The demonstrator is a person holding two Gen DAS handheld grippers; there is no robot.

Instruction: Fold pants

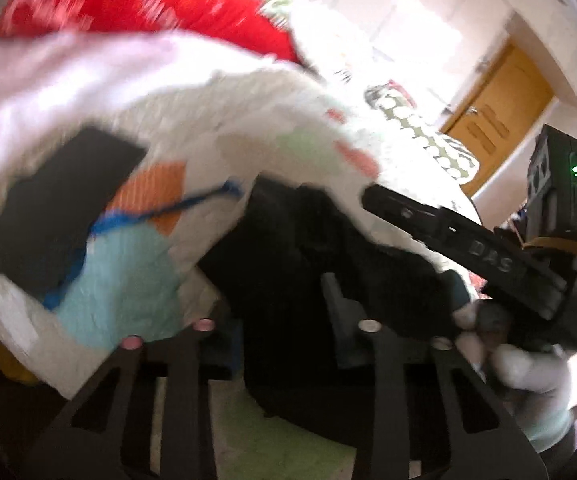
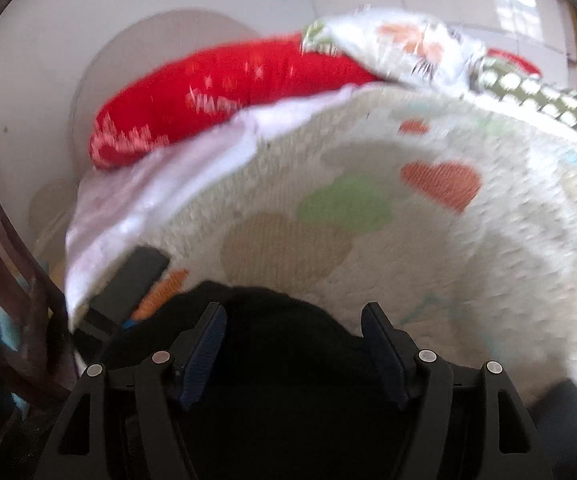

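Note:
The black pants (image 1: 288, 256) lie bunched on a white quilted bedspread (image 1: 216, 120) with coloured patches. In the left wrist view my left gripper (image 1: 280, 308) stands open with the black cloth between and over its fingers; the left finger is mostly hidden by the cloth. The right gripper body (image 1: 468, 244) reaches in from the right, held by a gloved hand (image 1: 520, 368). In the right wrist view my right gripper (image 2: 294, 324) is open, its two blue-padded fingers either side of the pants (image 2: 280, 360). The frames are blurred.
A red pillow (image 2: 216, 88) and a patterned pillow (image 2: 428, 48) lie at the bed's far side. A flat black rectangle (image 1: 60, 208) lies on the spread. A dark wooden chair (image 2: 12, 280) stands left of the bed. A wooden door (image 1: 500, 108) is at the right.

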